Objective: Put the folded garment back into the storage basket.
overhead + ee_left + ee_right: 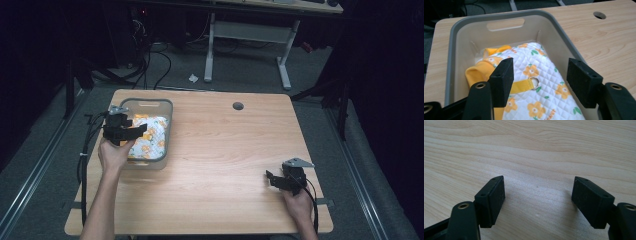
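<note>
Quilted white cloth (pixel 541 82) with orange flowers and a yellow strap (pixel 520 86) lies in the grey bin (pixel 499 17), just under the left gripper (pixel 540 75), whose jaws stand apart above it. Well away to the side, the right gripper (pixel 537 200) hangs low over bare desk (pixel 531 150), jaws wide apart and holding nothing.

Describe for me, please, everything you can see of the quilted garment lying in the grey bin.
The garment is white quilted fabric printed with orange flowers and green leaves, with ribbed yellow-orange trim bunched at one end. A yellow strap runs across it and ends in a metal ring. It lies folded on the bottom of the grey bin at the table's left side. The open left gripper hovers over it; contact cannot be told.
</note>
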A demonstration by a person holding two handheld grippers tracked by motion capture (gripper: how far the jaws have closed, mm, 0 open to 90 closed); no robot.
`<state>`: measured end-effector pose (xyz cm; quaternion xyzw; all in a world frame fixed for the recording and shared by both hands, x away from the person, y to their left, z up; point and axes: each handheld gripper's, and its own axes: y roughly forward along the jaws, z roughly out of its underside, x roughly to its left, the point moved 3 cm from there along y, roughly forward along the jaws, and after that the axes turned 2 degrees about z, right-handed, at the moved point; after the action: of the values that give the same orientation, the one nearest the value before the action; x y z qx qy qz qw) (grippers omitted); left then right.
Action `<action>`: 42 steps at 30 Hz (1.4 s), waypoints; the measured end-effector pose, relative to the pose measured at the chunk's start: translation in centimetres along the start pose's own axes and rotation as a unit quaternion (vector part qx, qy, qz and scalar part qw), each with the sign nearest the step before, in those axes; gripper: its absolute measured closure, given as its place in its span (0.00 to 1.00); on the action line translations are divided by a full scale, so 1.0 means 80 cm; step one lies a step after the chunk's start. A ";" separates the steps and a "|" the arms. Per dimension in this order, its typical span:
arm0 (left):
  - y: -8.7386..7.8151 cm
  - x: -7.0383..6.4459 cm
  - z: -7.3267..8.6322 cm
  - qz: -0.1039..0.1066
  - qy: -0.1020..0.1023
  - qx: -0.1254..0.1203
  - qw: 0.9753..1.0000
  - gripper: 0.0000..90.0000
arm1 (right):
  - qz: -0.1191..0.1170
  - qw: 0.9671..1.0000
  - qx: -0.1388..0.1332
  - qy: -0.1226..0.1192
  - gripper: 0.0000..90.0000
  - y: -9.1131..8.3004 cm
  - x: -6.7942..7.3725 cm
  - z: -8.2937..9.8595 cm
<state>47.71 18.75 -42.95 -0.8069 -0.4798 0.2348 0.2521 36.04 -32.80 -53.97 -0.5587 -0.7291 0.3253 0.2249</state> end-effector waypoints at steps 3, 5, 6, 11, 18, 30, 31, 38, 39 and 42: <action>-0.003 -0.007 -0.001 0.002 0.005 -0.004 1.000 0.43 | 0.000 1.000 0.000 0.000 0.30 0.000 0.000 0.000; -0.005 -0.012 -0.001 0.003 0.008 -0.006 1.000 0.43 | 0.000 1.000 0.000 0.000 0.30 0.000 0.000 0.000; -0.006 -0.014 -0.002 0.003 0.009 -0.008 1.000 0.43 | 0.000 1.000 0.000 0.000 0.30 0.000 0.000 0.000; -0.009 -0.022 -0.002 0.008 0.015 -0.010 1.000 0.43 | 0.000 1.000 0.000 0.000 0.30 0.000 0.000 0.000; -0.017 -0.034 -0.004 0.020 0.019 -0.017 0.999 0.43 | 0.000 1.000 0.000 0.000 0.30 0.000 0.000 0.000; -0.031 -0.053 -0.004 0.022 0.028 -0.027 0.999 0.42 | 0.000 1.000 0.000 0.001 0.30 0.000 0.000 0.000; -0.032 -0.054 -0.004 0.023 0.027 -0.028 0.999 0.42 | 0.000 1.000 0.000 0.000 0.30 0.000 0.000 0.000; -0.037 -0.063 0.000 0.021 0.031 -0.033 0.999 0.42 | 0.000 1.000 0.000 0.000 0.30 0.000 0.000 0.000; -0.038 -0.064 0.001 0.021 0.033 -0.033 0.999 0.42 | 0.000 1.000 0.000 0.000 0.30 0.000 0.000 0.000; -0.039 -0.069 0.004 0.022 0.038 -0.031 0.999 0.42 | 0.000 1.000 0.000 0.000 0.30 0.000 0.000 0.000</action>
<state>43.07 15.17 -40.49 -0.8333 -0.4588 0.1946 0.2393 36.03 -32.80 -53.98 -0.5586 -0.7292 0.3252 0.2248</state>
